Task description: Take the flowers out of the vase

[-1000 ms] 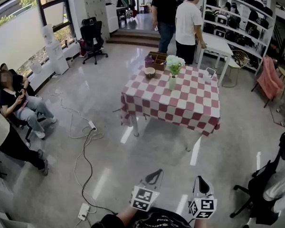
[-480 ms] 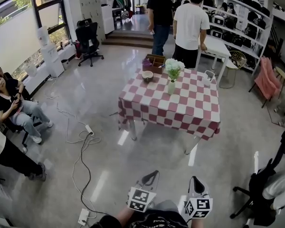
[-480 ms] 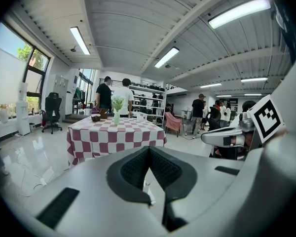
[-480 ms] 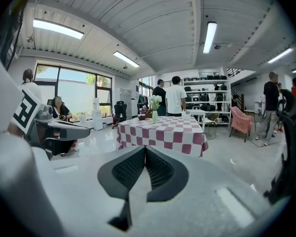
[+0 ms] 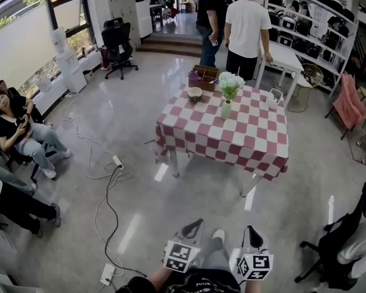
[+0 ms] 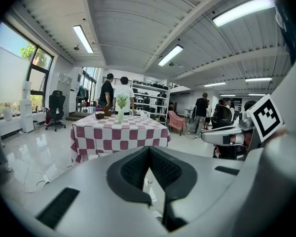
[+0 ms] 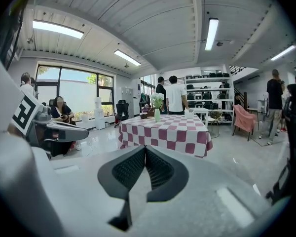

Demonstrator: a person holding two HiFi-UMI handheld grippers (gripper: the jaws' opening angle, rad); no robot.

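White flowers (image 5: 229, 82) stand in a pale green vase (image 5: 226, 109) on a table with a red-and-white checked cloth (image 5: 232, 142), far ahead of me across the floor. Both grippers hang low near my body, far short of the table. My left gripper (image 5: 199, 223) is shut and empty, and so is my right gripper (image 5: 251, 229). In the left gripper view the vase (image 6: 120, 116) and flowers (image 6: 121, 100) show small beyond my shut left gripper (image 6: 148, 151). The right gripper view shows the vase (image 7: 157, 115) past my shut right gripper (image 7: 145, 149).
A bowl (image 5: 195, 93) and a wooden box (image 5: 206, 76) share the table's far side. Two people (image 5: 246, 24) stand behind it. Cables and power strips (image 5: 111, 182) cross the floor at left, near seated people (image 5: 18, 130). A dark chair (image 5: 335, 243) stands at right.
The view has shifted a little as I walk, and a shoe now shows between the grippers. Both grippers sit slightly lower in the picture, still shut and empty.
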